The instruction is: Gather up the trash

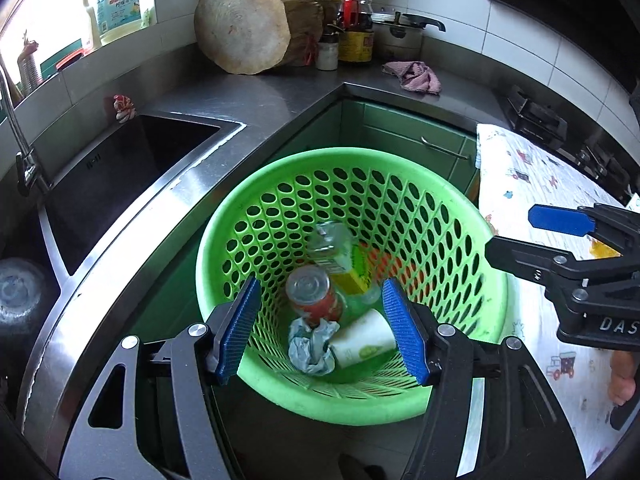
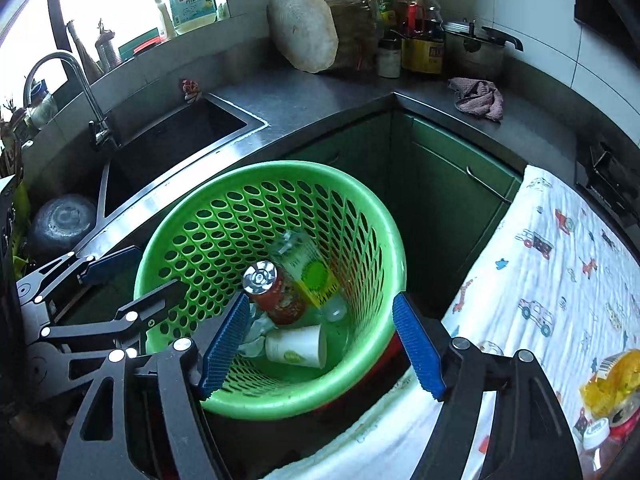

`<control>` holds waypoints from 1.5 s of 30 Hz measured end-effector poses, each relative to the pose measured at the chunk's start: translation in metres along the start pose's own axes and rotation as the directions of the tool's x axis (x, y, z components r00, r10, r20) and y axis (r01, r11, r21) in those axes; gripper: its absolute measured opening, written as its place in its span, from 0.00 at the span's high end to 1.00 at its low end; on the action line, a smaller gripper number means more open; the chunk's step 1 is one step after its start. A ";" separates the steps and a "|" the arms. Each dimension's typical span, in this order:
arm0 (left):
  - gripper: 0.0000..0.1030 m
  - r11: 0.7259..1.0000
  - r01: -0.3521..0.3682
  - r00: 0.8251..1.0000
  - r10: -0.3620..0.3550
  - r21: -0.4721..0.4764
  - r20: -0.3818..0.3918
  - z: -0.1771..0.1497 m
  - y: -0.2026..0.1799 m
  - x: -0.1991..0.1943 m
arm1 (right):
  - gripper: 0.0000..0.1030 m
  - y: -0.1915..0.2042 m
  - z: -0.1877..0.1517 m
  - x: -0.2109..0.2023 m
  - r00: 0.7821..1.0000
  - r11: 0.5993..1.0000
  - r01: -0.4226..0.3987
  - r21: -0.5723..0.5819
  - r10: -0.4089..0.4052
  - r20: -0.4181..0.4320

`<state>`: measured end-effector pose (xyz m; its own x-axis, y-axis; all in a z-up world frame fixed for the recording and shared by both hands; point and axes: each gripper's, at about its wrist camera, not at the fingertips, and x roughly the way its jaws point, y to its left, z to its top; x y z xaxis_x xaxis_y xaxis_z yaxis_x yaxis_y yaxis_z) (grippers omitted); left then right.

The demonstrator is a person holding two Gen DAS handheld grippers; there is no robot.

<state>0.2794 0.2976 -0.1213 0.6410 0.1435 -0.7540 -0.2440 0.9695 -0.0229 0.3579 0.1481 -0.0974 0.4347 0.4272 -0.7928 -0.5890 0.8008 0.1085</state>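
A green perforated basket [image 1: 280, 184] [image 2: 224, 184] stands on the floor in the counter corner. In it lie a red can [image 1: 314, 294] [image 2: 272, 292], a clear plastic bottle with a yellow-green label [image 1: 334, 252] [image 2: 304, 264], a white paper cup [image 1: 364, 338] [image 2: 296, 346] and crumpled paper [image 1: 310, 346]. My left gripper [image 1: 324, 328] is open and empty over the basket; it also shows in the right wrist view [image 2: 132, 276]. My right gripper [image 2: 320, 344] is open and empty over the basket's near rim; it also shows in the left wrist view [image 1: 516, 236].
A printed white cloth [image 2: 552, 280] covers the surface on the right, with a yellow wrapper [image 2: 612, 384] and a bottle cap [image 2: 596, 432] on it. A steel sink [image 1: 120, 176] is on the left. A wooden block [image 1: 248, 24], bottles, a pot and a pink rag [image 1: 414, 76] sit on the counter.
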 end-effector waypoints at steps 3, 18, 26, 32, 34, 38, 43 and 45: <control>0.37 1.000 0.014 1.000 -0.014 0.026 0.012 0.001 -0.014 -0.006 | 0.30 -0.016 -0.013 -0.022 1.000 0.999 0.014 0.035 -0.014 0.020; 0.34 0.976 0.142 0.989 -0.148 0.163 0.024 -0.002 -0.110 -0.026 | 0.27 -0.098 -0.099 -0.120 0.981 0.969 0.179 0.170 -0.188 0.040; 0.33 0.945 0.208 0.976 -0.218 0.251 0.011 -0.011 -0.168 -0.038 | 0.27 -0.154 -0.143 -0.156 0.953 0.932 0.297 0.205 -0.302 -0.007; 0.33 0.911 0.264 0.962 -0.274 0.316 -0.013 -0.017 -0.207 -0.042 | 0.27 -0.190 -0.174 -0.172 0.928 0.907 0.374 0.195 -0.366 -0.076; 0.33 0.895 0.296 0.952 -0.305 0.334 -0.026 -0.019 -0.221 -0.044 | 0.27 -0.199 -0.183 -0.176 0.920 0.900 0.391 0.193 -0.380 -0.092; 0.33 0.848 0.354 0.931 -0.360 0.394 -0.060 -0.026 -0.253 -0.047 | 0.27 -0.211 -0.196 -0.188 0.917 0.891 0.399 0.214 -0.387 -0.100; 0.33 0.778 0.412 0.904 -0.414 0.473 -0.107 -0.037 -0.295 -0.047 | 0.24 -0.220 -0.208 -0.200 0.916 0.885 0.400 0.240 -0.388 -0.096; 0.33 0.749 0.442 0.890 -0.435 0.493 -0.137 -0.040 -0.309 -0.045 | 0.24 -0.222 -0.211 -0.203 0.916 0.883 0.400 0.246 -0.389 -0.095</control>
<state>0.2965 -0.0162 -0.1070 0.5769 -0.3213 -0.7509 0.4597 0.8877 -0.0266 0.2568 -0.2050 -0.0867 0.5625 0.0401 -0.8258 -0.1785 0.9812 -0.0739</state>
